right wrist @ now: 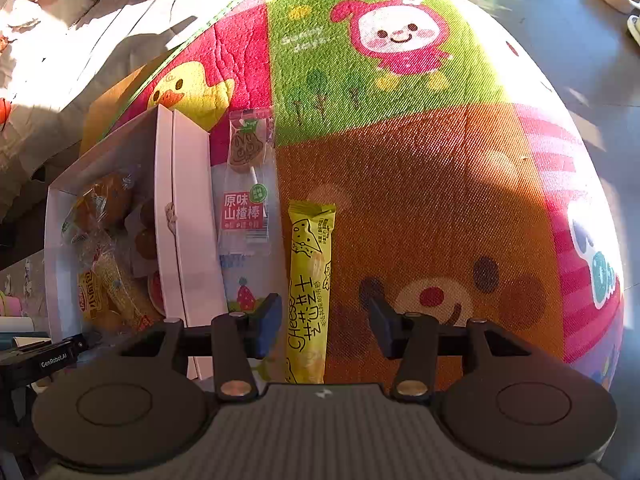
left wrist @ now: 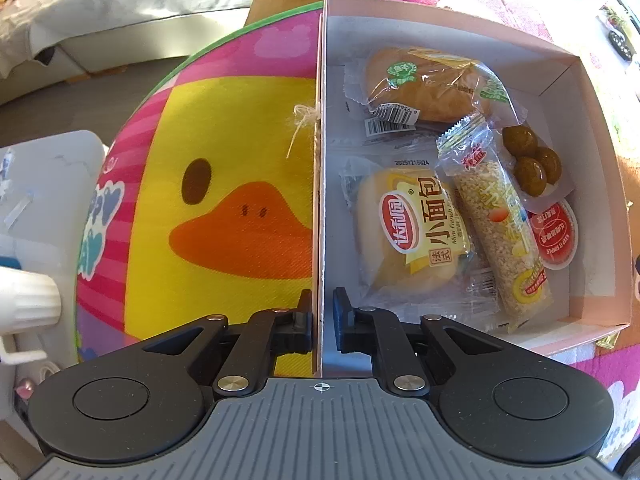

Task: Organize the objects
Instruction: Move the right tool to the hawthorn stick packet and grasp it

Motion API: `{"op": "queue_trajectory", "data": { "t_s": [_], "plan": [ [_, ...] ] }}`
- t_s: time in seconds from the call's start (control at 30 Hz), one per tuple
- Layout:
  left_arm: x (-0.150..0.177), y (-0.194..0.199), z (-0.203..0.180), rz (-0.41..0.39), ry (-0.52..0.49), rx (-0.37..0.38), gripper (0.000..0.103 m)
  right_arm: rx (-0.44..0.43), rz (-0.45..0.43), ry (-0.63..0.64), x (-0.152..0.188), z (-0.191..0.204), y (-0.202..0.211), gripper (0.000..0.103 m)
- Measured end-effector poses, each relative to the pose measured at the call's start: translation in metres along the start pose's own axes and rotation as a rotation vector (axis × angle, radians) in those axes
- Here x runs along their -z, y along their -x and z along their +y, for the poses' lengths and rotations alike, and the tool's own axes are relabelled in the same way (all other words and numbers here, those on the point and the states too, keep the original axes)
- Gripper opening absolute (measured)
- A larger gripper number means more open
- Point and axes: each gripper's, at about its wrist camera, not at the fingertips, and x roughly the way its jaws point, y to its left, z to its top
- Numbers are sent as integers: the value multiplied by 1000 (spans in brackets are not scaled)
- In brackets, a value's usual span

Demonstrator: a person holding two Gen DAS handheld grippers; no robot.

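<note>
Risk assessment for the current step, judged from both wrist views.

Left gripper (left wrist: 322, 322): the jaws are clamped on the upright flap of the pink box (left wrist: 576, 312), one pad on each side of the thin card wall. The box sits on the play mat (left wrist: 224, 128) and already contains wrapped snacks, among them a small bread pack (left wrist: 412, 224) and a sesame bar (left wrist: 500, 232). The card is thin; a pull or twist here is likely to bend the flap or drag the whole box across the mat.

Right gripper (right wrist: 322, 322): the jaws stand apart and grip nothing. They straddle the near part of the yellow cheese stick (right wrist: 310, 288), which lies flat on the mat, just right of the hawthorn stick packet (right wrist: 246, 184) and a strawberry-print packet (right wrist: 240, 284) beside the box wall.

Probable faults:
- The left pad hangs over the strawberry-print packet, so closing may pinch that packet together with the cheese stick.
- The foil wrapper looks slick and flat; a shallow approach may let it slide out.
- A grip near one end would leave the stick drooping, and it could catch the box rim during transfer.
</note>
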Motion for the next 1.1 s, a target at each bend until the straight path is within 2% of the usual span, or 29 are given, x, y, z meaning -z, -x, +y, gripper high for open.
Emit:
{"op": "queue_trajectory", "data": {
  "t_s": [0.27, 0.6, 0.7, 0.77, 0.87, 0.97, 1.1],
  "plan": [
    [0, 0, 1, 0, 40, -1, 12, -5, -31, 81, -39, 19, -8, 48],
    [-4, -7, 8, -4, 74, 26, 12, -61, -55, 86, -105, 56, -51, 48],
    [-4, -8, 9, -9, 97, 27, 12, -23, -38, 116, -112, 66, -63, 47],
    [-4, -8, 8, -8, 106, 28, 12, 9, -38, 162, -112, 71, -62, 37],
    [-4, -8, 8, -8, 106, 28, 12, 69, -48, 227, -107, 68, -59, 37],
    [-4, -7, 8, -8, 109, 30, 12, 135, -76, 251, -105, 49, -52, 37],
    [-3, -8, 8, -12, 103, 30, 12, 185, -100, 221, -102, 11, -41, 38]
  ]
}}
